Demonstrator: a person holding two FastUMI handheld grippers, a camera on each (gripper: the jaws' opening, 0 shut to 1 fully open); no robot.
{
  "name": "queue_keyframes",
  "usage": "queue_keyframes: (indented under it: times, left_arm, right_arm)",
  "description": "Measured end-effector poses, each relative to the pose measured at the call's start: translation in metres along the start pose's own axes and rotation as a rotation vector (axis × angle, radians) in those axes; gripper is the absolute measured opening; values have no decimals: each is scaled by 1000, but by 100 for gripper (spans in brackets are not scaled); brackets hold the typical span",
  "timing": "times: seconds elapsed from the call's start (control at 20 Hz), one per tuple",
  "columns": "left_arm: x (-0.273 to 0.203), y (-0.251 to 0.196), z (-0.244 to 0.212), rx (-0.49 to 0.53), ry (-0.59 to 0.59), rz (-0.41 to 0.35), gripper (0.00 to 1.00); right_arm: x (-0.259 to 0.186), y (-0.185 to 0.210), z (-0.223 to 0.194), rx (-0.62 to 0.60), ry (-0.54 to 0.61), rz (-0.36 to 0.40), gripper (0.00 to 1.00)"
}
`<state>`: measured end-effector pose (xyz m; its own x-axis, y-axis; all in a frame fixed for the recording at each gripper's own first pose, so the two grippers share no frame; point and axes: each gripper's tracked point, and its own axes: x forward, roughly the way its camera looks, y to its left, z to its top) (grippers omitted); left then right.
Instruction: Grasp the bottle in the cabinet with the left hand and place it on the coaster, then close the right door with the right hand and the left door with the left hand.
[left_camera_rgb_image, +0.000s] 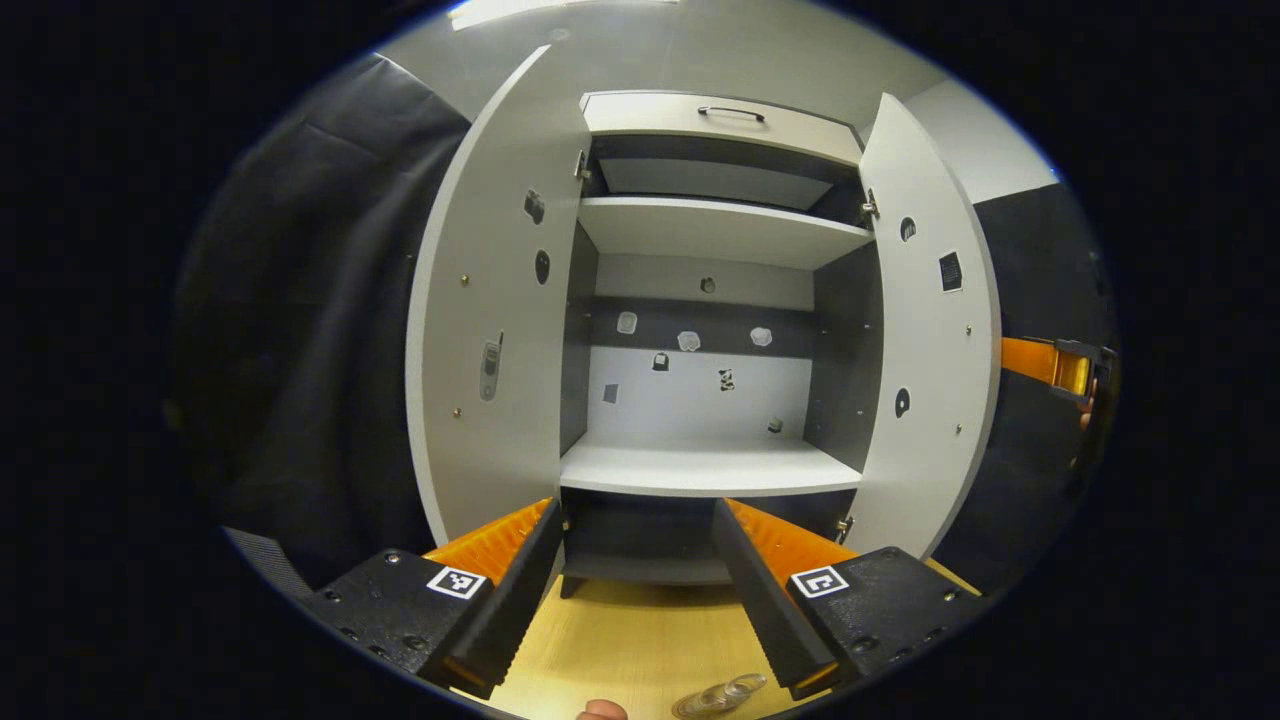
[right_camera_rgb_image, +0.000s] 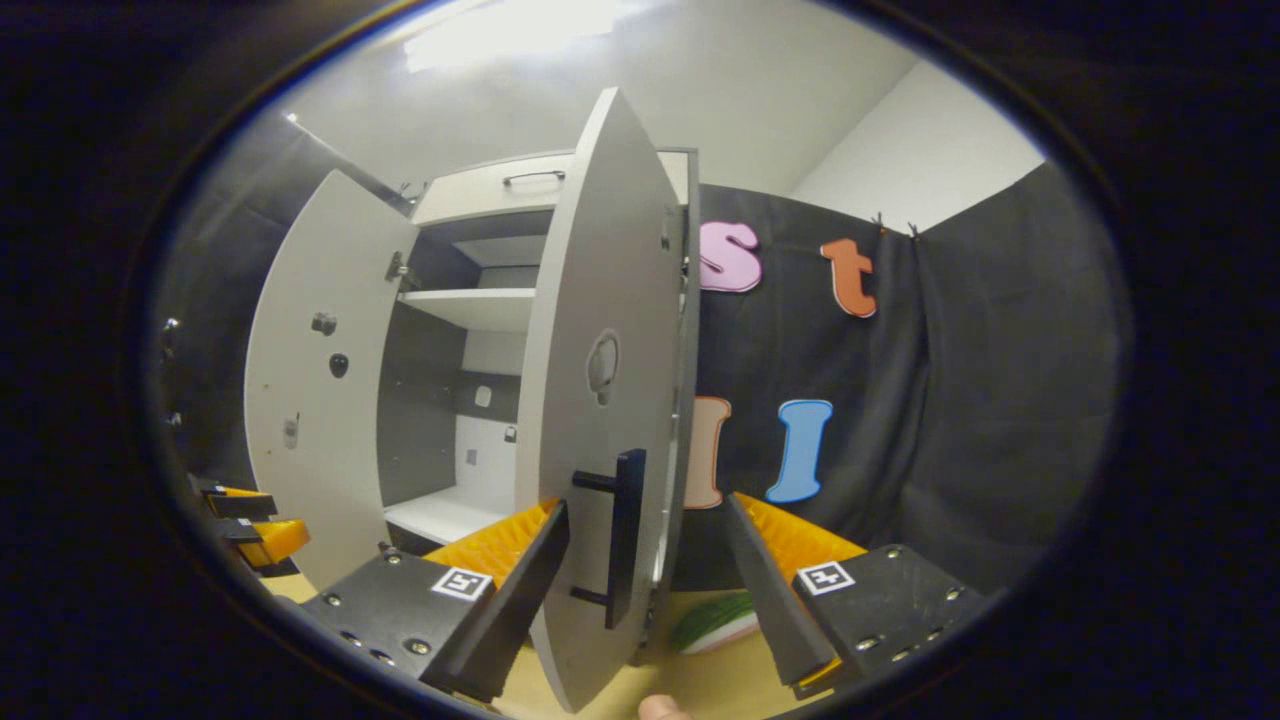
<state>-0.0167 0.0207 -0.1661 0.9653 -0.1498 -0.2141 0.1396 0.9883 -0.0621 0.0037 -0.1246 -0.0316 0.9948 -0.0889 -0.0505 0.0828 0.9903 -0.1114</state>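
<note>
The grey cabinet (left_camera_rgb_image: 700, 468) stands with both doors swung wide, and its shelves are bare. A clear bottle (left_camera_rgb_image: 720, 695) shows at the bottom edge of the left gripper view on the wooden table (left_camera_rgb_image: 640, 630); what it rests on is cut off. My left gripper (left_camera_rgb_image: 638, 510) is open, holds nothing and faces the cabinet's lower shelf. In the right gripper view the right door (right_camera_rgb_image: 590, 300) stands edge-on just ahead. Its black handle (right_camera_rgb_image: 622, 540) sits between the fingers of my open right gripper (right_camera_rgb_image: 648, 505), and neither finger presses on it.
The left door (left_camera_rgb_image: 490, 300) and right door (left_camera_rgb_image: 925, 330) flank the opening. A green and white flat object (right_camera_rgb_image: 715, 620) lies on the table behind the right door. The other gripper (right_camera_rgb_image: 250, 520) shows low at the left. A fingertip (left_camera_rgb_image: 603, 710) pokes in at the bottom edge.
</note>
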Motion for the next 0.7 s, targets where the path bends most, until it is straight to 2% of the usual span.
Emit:
queue_keyframes:
  times: [0.05, 0.3, 0.4, 0.45, 0.6, 0.7]
  left_arm:
    - [-1, 5, 2, -2, -4, 10, 95]
    - [-8, 37, 2, -13, -10, 83, 95]
    - [-10, 49, 1, -15, -10, 108, 95]
    - [-11, 55, 0, -15, -10, 120, 95]
    - [-16, 71, 1, -18, -15, 157, 93]
    - [-18, 80, 1, -21, -19, 180, 95]
  right_arm:
    - [3, 8, -1, 4, 0, 16, 95]
    - [21, 37, 1, -2, -1, 72, 92]
    - [27, 49, 0, -3, 0, 98, 92]
    - [29, 58, -2, -2, 0, 115, 95]
    - [37, 81, 0, -9, -4, 162, 93]
    - [42, 94, 2, -11, -12, 183, 95]
